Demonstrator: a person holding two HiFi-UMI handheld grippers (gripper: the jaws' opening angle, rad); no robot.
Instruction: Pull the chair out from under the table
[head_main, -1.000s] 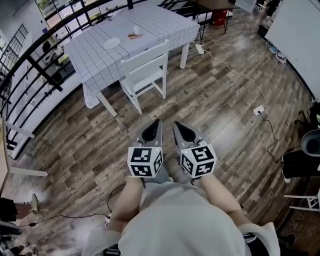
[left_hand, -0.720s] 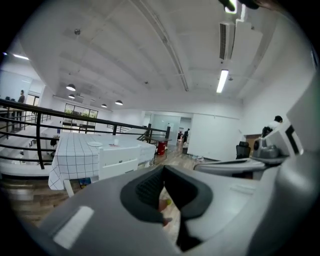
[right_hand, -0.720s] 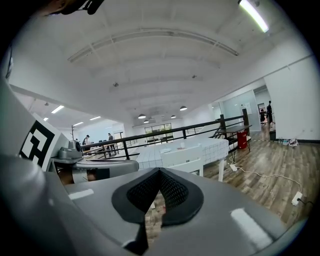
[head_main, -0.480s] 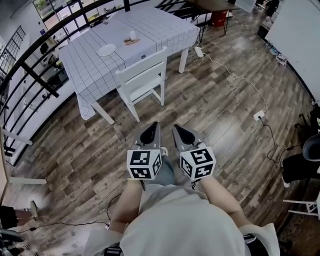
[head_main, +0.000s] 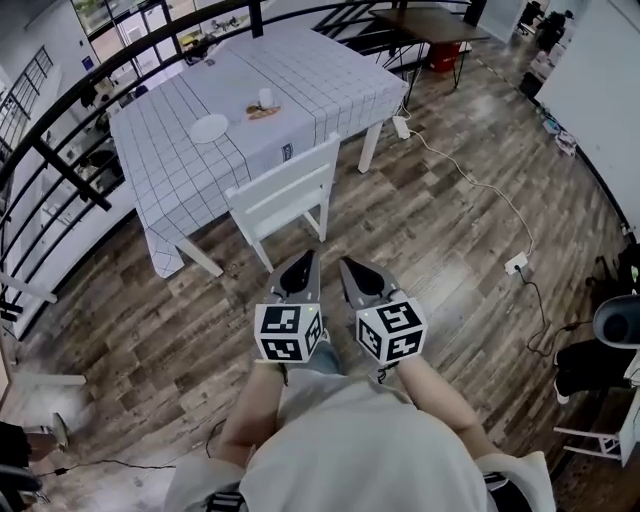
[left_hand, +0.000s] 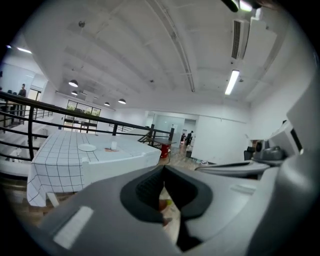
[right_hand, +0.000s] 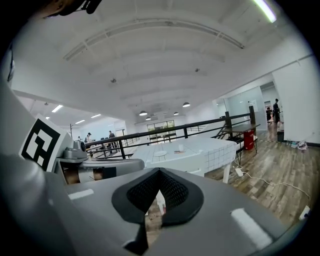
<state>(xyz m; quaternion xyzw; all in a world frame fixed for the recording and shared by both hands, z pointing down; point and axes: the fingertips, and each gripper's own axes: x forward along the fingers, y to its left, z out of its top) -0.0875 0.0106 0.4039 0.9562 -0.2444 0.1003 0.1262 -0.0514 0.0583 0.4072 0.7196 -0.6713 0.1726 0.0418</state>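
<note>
White chair stands pushed in at the near edge of the table. Left gripper and right gripper hover side by side near its backrest, jaws closed, holding nothing.

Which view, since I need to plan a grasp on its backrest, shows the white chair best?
The head view: the white chair shows backrest, seat and legs from above, at the table. The left gripper view and the right gripper view each catch only its pale backrest, the rest hidden.
</note>
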